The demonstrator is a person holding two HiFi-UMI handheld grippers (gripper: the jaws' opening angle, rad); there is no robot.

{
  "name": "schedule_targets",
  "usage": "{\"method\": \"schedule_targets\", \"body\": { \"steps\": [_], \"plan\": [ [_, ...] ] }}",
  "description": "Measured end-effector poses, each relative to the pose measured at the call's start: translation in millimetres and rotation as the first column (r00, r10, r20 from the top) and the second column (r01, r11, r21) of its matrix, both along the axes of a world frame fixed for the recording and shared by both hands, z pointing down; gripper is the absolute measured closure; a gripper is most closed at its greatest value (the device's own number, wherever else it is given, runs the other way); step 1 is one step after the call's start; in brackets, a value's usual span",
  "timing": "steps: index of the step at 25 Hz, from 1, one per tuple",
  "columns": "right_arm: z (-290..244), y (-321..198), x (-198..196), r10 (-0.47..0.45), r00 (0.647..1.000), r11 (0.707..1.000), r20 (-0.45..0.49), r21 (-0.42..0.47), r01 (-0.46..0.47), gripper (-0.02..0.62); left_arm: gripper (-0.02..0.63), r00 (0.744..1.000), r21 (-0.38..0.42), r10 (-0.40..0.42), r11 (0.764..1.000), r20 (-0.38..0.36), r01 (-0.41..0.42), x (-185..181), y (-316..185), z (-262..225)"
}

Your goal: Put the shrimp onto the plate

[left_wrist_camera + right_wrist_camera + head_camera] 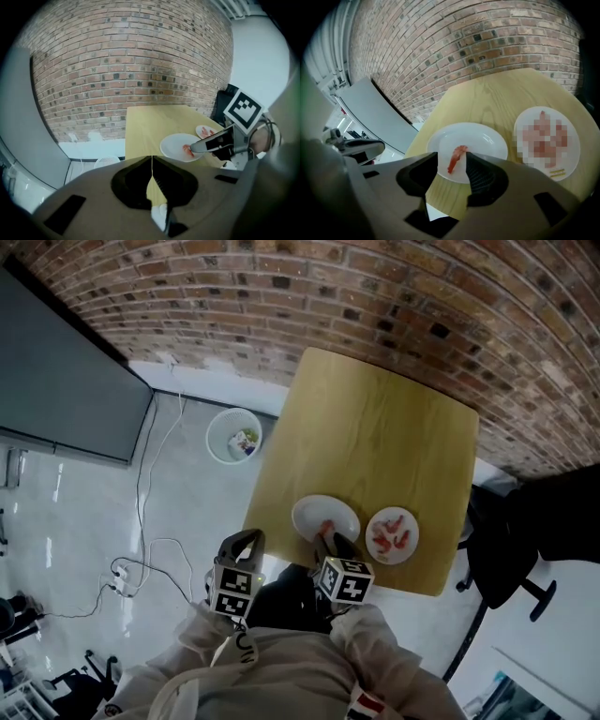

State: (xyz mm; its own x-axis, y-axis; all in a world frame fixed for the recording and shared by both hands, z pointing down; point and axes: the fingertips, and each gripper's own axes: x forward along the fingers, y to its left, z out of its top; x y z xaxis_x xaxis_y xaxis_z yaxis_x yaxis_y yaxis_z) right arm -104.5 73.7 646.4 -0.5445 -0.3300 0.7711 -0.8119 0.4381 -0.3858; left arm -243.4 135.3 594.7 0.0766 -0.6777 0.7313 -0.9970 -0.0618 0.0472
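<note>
A white plate (314,510) lies near the front edge of the wooden table (375,427), with one red shrimp (326,527) on it. My right gripper (328,542) hovers over the plate's near rim. In the right gripper view its jaws (452,158) stand open with the shrimp (458,154) between them, close against the right-hand finger and not squeezed, over the plate (485,140). A second plate (392,534) to the right carries several more shrimp. My left gripper (247,540) is shut and empty, off the table's near left corner (152,161).
A white waste bin (234,435) stands on the floor left of the table, and cables (141,563) trail across the floor. A black chair (506,554) sits at the table's right. A brick wall runs behind the table.
</note>
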Motion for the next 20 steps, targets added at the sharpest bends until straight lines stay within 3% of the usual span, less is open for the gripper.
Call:
{"method": "schedule_targets", "body": {
  "steps": [13,20],
  "plan": [
    [21.1,-5.1,-12.5,0.055,0.997,0.998,-0.056,-0.019,-0.056,0.42,0.595,1.0,-0.021,-0.018,1.0,0.006,0.018,-19.4,7.7,8.2],
    [27.8,-7.2,-3.8,0.051,0.989,0.999,-0.137,-0.01,-0.053,0.479,0.595,0.999,-0.035,-0.035,0.999,0.002,0.035,-24.7,10.7,14.2]
  ]
}}
